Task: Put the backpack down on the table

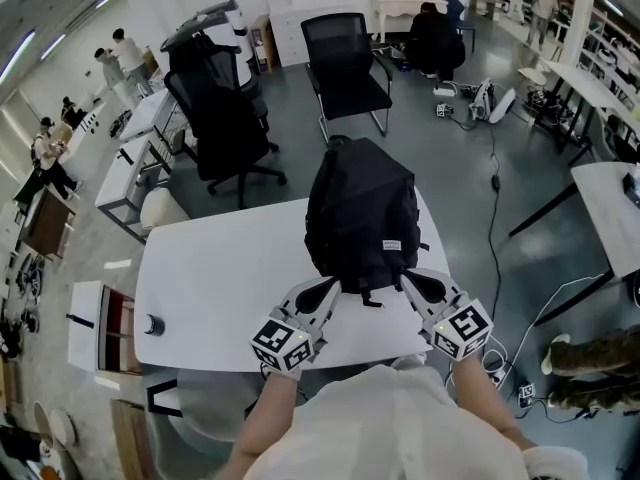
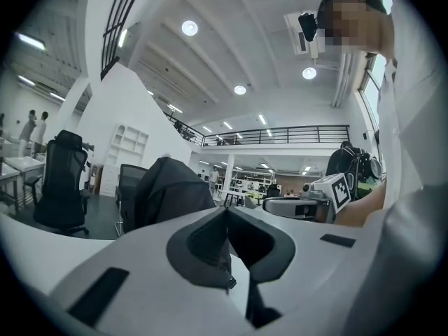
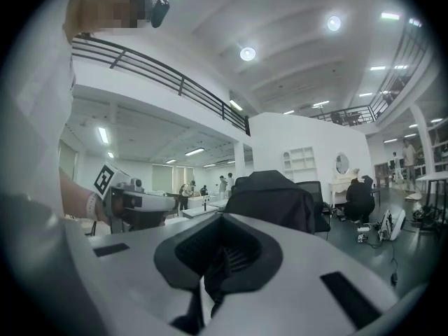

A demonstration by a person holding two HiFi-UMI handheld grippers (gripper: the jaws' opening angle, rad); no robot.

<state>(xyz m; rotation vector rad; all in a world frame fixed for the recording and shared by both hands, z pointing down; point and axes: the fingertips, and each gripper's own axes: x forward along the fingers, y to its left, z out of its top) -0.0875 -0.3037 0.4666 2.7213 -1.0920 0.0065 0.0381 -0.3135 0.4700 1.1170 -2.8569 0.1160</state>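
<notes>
As it is held, the backpack's (image 1: 361, 208) top points away.

The head view looks steeply down from above the person onto the surface (image 1: 200, 278), close over the backpack (image 1: 362, 213). The 2 gripper views sit low behind their own fingers (image 2: 203, 243), facing level. All 3 share the backpack. The left gripper view catches the right gripper (image 2: 271, 203) at its right, the right gripper view the left gripper (image 3: 170, 201) at its left.

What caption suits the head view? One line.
The left gripper and right gripper clamp a black backpack by its near edge over a white table.
</notes>
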